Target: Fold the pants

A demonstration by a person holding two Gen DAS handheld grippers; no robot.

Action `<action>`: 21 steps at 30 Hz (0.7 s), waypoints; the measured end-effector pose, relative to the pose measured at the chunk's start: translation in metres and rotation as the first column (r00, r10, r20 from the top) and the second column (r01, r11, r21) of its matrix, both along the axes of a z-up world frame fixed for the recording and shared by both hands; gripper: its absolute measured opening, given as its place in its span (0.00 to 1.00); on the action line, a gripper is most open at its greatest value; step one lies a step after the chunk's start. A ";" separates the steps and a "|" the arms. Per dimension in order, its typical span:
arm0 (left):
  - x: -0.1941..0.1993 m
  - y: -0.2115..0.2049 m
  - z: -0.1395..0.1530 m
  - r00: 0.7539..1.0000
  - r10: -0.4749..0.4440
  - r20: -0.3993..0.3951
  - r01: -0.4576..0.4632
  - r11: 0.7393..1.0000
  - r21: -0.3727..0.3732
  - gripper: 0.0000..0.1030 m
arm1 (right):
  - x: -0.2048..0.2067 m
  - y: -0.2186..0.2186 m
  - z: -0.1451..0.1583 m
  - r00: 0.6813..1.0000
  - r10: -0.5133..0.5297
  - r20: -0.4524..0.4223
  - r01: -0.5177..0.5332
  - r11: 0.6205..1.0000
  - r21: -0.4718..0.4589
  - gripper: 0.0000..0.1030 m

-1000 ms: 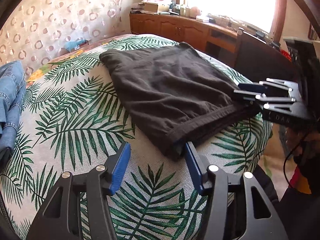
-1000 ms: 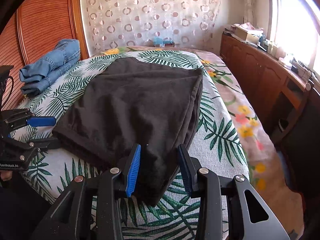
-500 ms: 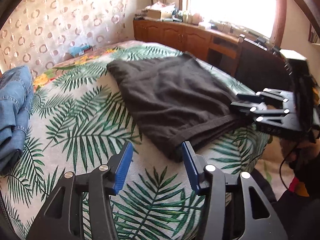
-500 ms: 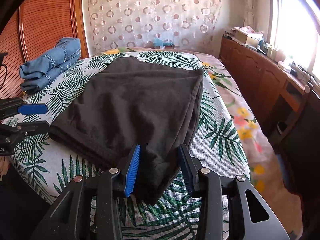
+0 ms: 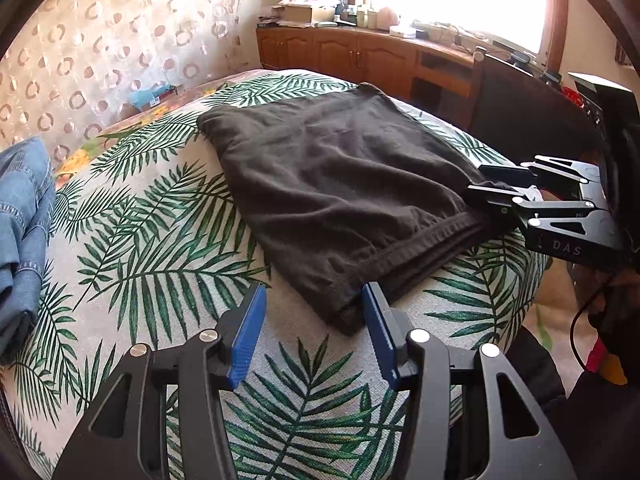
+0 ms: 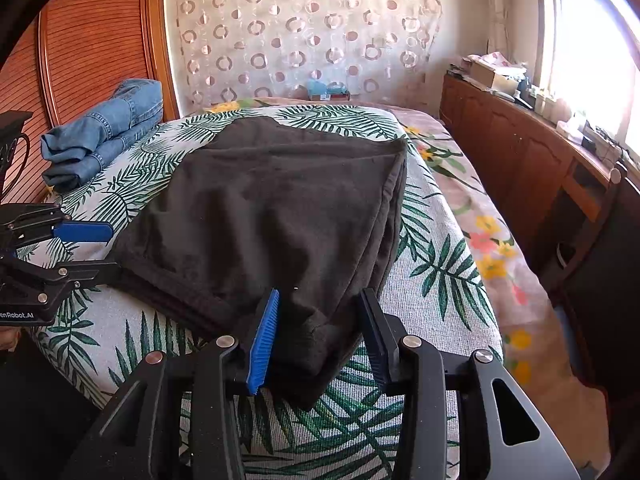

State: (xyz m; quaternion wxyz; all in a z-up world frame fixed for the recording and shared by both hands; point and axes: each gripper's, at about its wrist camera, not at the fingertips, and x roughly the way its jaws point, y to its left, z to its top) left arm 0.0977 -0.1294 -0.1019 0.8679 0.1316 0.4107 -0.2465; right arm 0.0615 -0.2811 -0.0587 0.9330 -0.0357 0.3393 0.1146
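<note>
Folded dark brown pants lie flat on the palm-leaf bedspread; they also show in the right wrist view. My left gripper is open, with the near left corner of the pants just inside its right finger. My right gripper is open and straddles the near right corner of the pants, touching the cloth but not pinching it. The right gripper shows at the right in the left wrist view; the left gripper shows at the left in the right wrist view.
Folded blue jeans lie at the bed's far left by a wooden headboard. A wooden sideboard with clutter runs under the bright window on the right. A floral sheet covers the bed's right side. A dark chair stands beside the bed.
The left gripper has drawn back slightly and shifted so the pants corner sits by its right finger. The right gripper has advanced a little over its corner. Both stay open.
</note>
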 end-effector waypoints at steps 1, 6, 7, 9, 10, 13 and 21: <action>0.001 -0.001 0.000 1.000 -0.001 0.000 0.001 1.000 0.001 0.50 | 0.000 0.000 0.000 1.000 0.000 0.000 0.000 1.000 0.000 0.41; 0.004 -0.010 0.003 1.000 -0.018 -0.001 0.018 1.000 0.024 0.50 | 0.000 0.000 0.000 1.000 0.001 0.001 -0.001 1.000 0.000 0.42; 0.004 -0.011 0.003 1.000 -0.021 0.000 0.021 0.999 0.027 0.50 | 0.000 0.000 0.000 1.000 0.001 0.001 -0.001 1.000 0.002 0.42; 0.005 -0.012 0.003 1.000 -0.026 -0.009 0.026 0.999 0.024 0.51 | 0.001 -0.001 0.000 1.000 0.002 0.001 -0.002 1.000 0.006 0.42; 0.004 -0.012 0.003 0.999 -0.033 -0.013 0.033 0.999 0.021 0.51 | 0.001 -0.001 0.000 1.000 0.002 0.001 -0.002 1.000 0.006 0.42; 0.000 -0.014 0.003 0.999 -0.052 -0.011 0.052 0.998 0.028 0.51 | 0.001 -0.001 0.000 1.000 0.002 0.001 -0.002 1.000 0.007 0.42; 0.000 -0.007 0.003 0.998 -0.056 -0.038 0.054 0.998 -0.043 0.23 | 0.001 -0.001 -0.001 1.000 0.003 0.001 -0.003 1.000 0.009 0.42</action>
